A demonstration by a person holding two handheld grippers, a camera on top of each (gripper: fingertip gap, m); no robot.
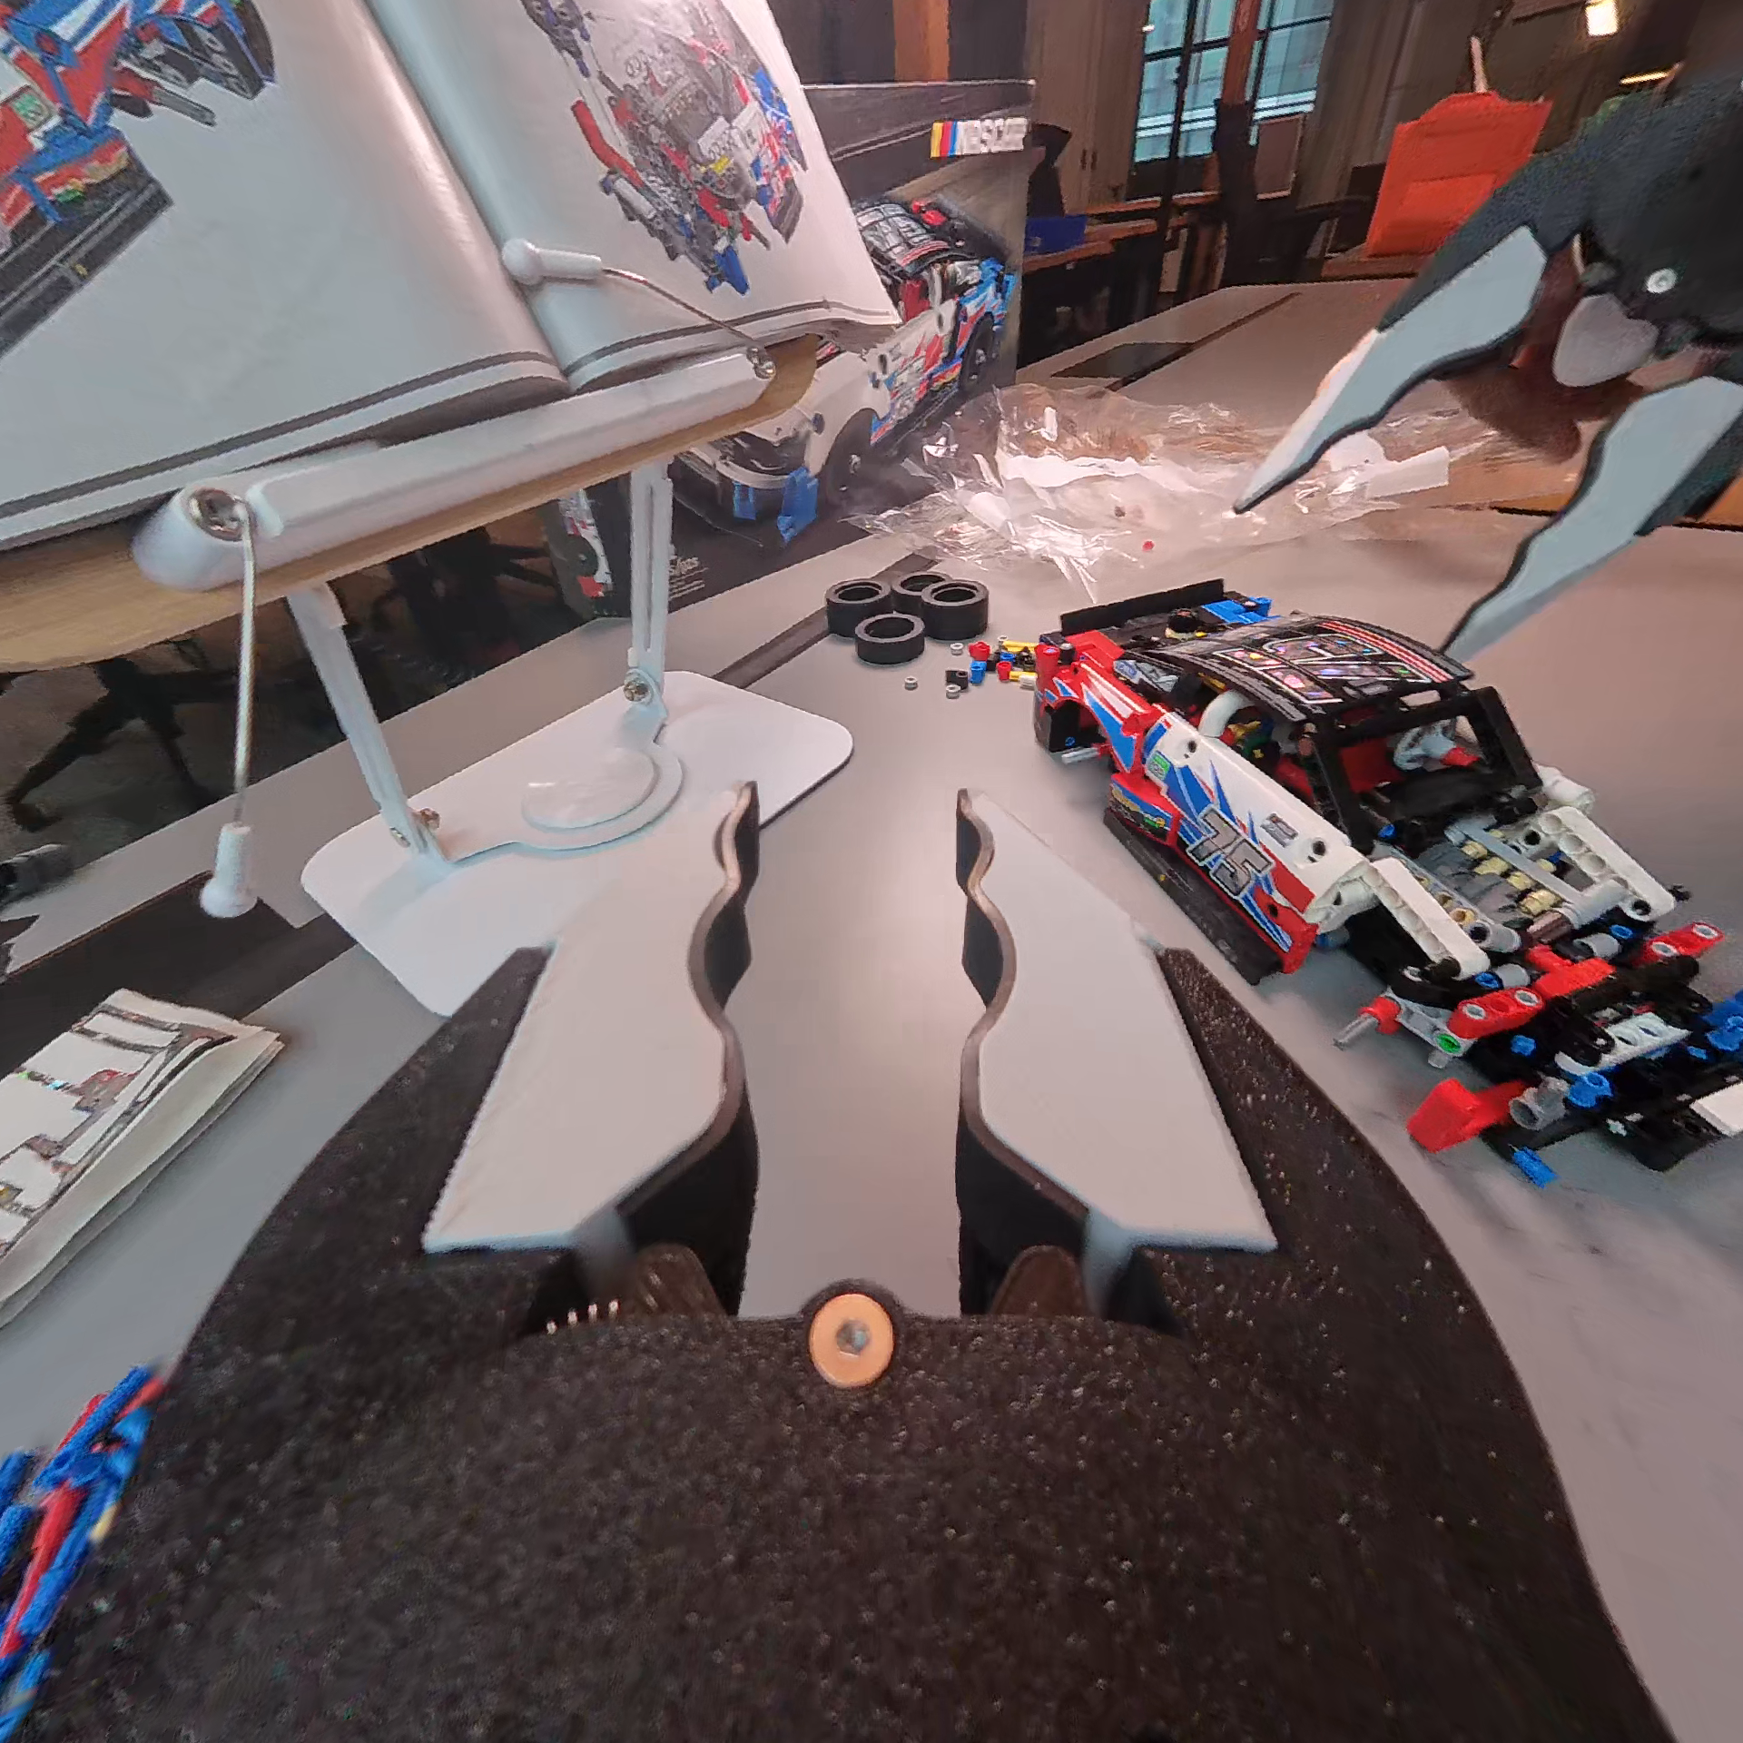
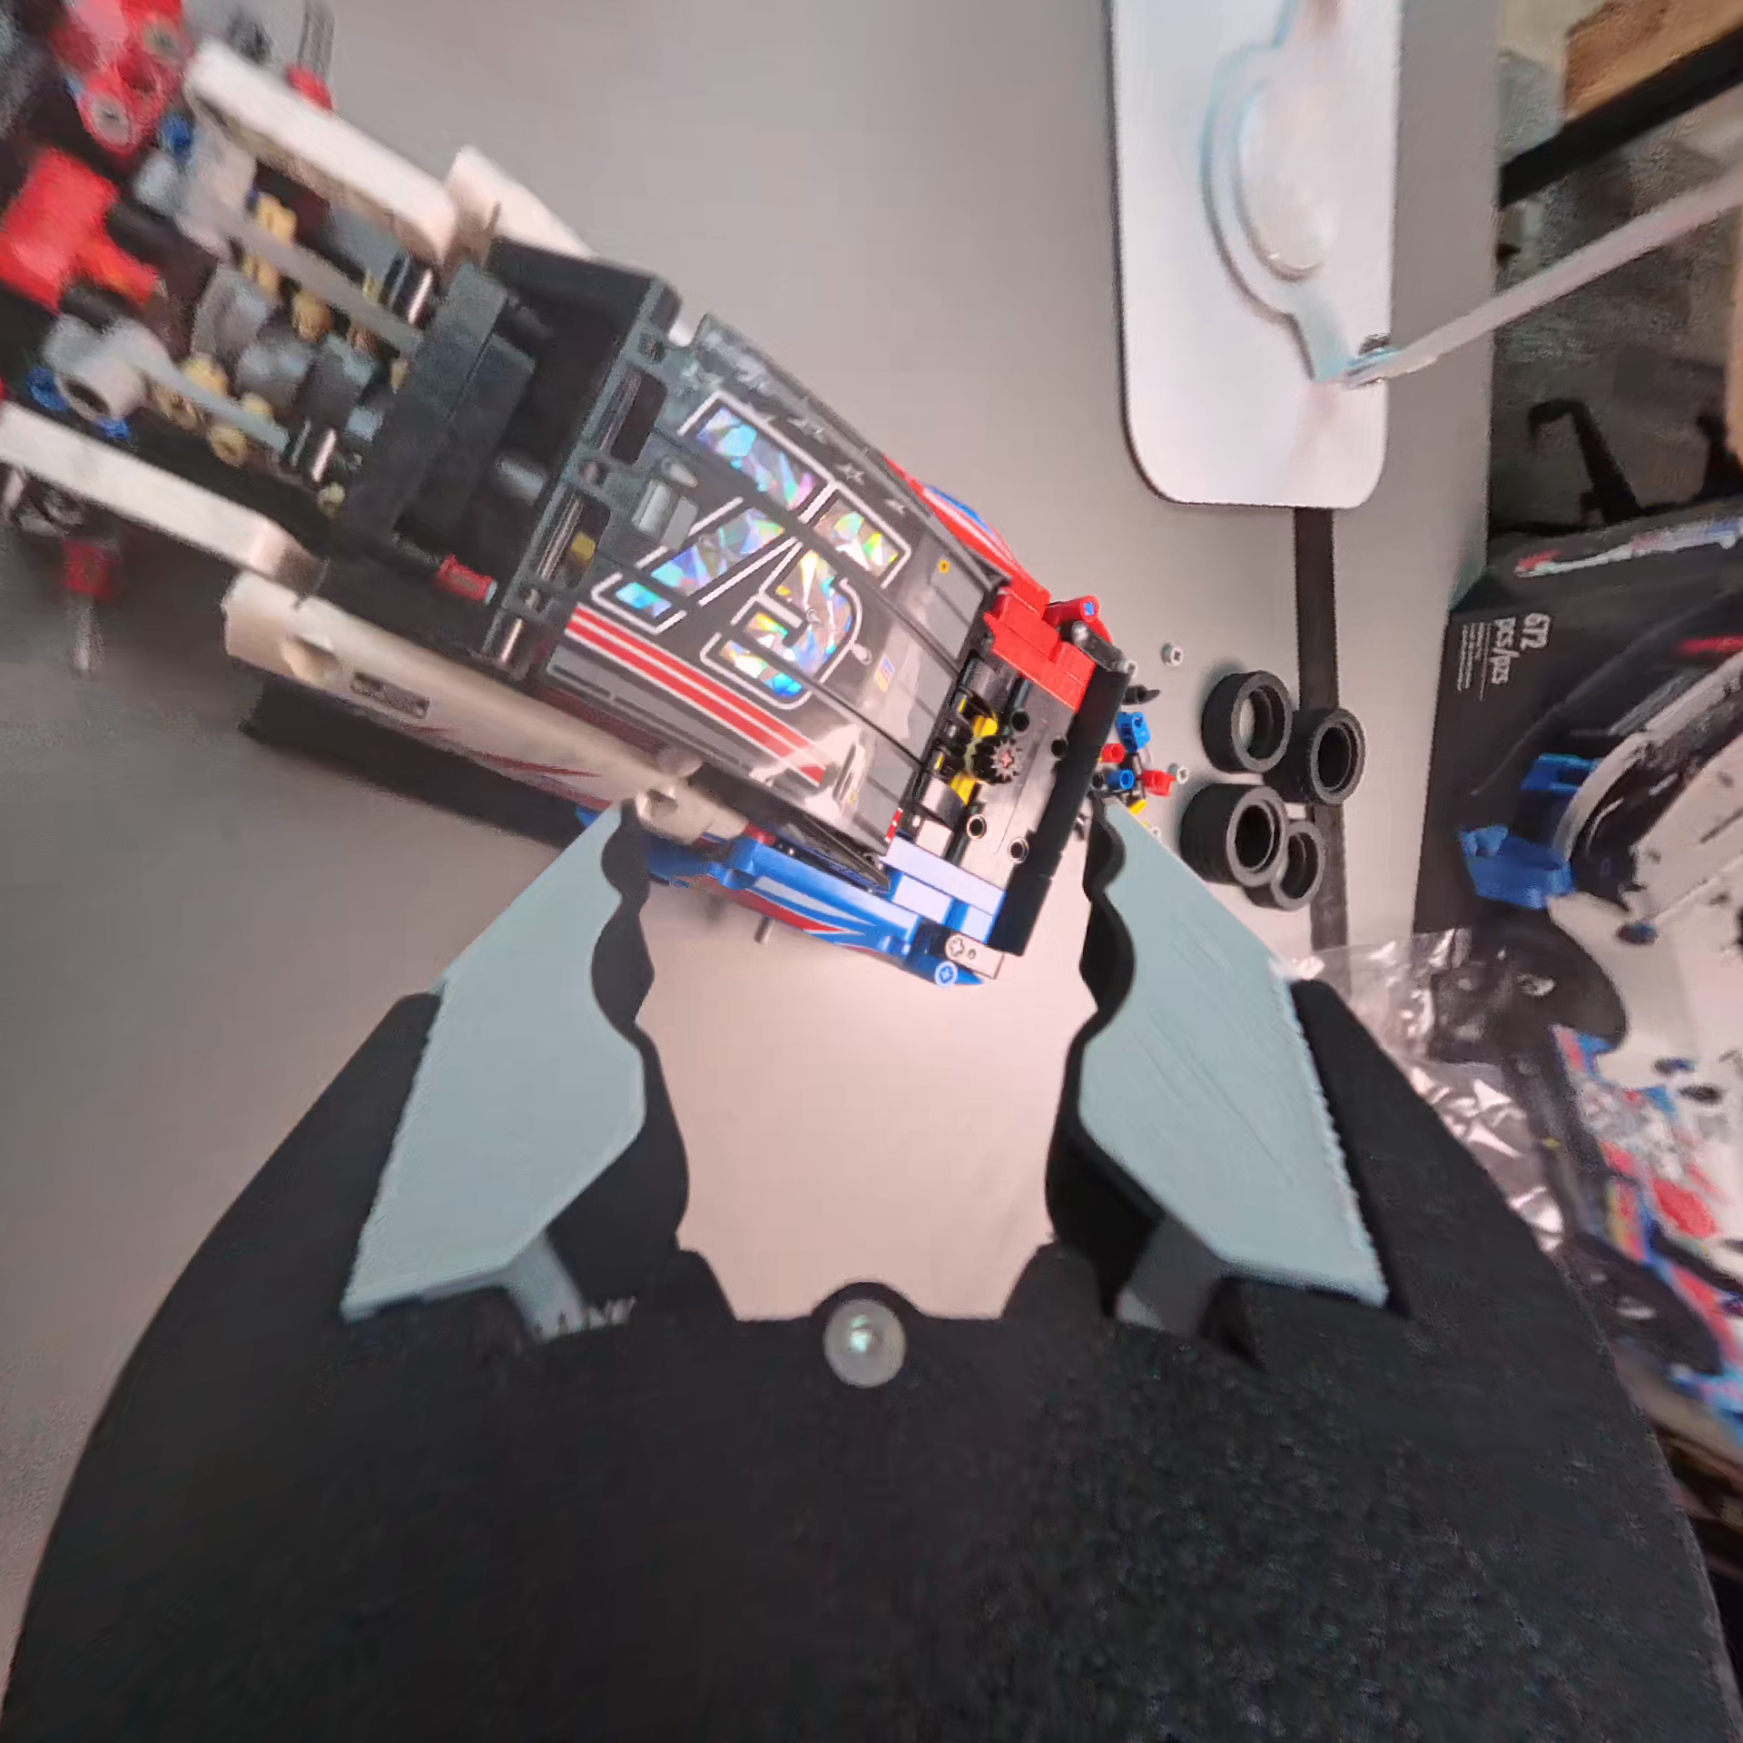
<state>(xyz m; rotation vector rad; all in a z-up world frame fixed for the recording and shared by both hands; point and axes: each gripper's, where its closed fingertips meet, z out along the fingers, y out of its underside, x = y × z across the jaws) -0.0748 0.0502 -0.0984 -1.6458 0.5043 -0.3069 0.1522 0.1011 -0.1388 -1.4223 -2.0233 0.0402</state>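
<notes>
- Half-built brick race car [image 1: 1320, 830] lies on the grey table [image 1: 849, 943], right of centre in the left wrist view; no wheels fitted, front chassis bare with red, blue and white beams exposed.
- Car look: black roof panel with holographic sticker [image 2: 755, 604], white side with red/blue flashes and a number decal, blue and red rear end nearest the right claw.
- Right claw [image 2: 858, 830] spread wide, holding nothing; it hovers above the car's rear, the tips bracketing the blue tail corner, and contact cannot be told.
- Left claw [image 1: 856, 811] spread, empty, low over bare table, well apart from the car and just beside the white base of the book stand [image 1: 585, 802].
- Handling judgement: the car's tail is studded and rigid, the roof panel looks thin, so a grip on the solid rear frame rather than the stickered roof seems safer; loose front beams could snag.
- Four black tyres [image 1: 905, 608] clustered beyond the car, with small loose pins and connectors [image 1: 981, 660] beside them.
- Open instruction booklet [image 1: 377, 236] rests on the stand; the product box [image 1: 896, 330] stands behind; crumpled clear plastic bags [image 1: 1085, 472] lie past the tyres.
- Folded sticker sheet or leaflet [image 1: 104, 1132] at the left table edge.
</notes>
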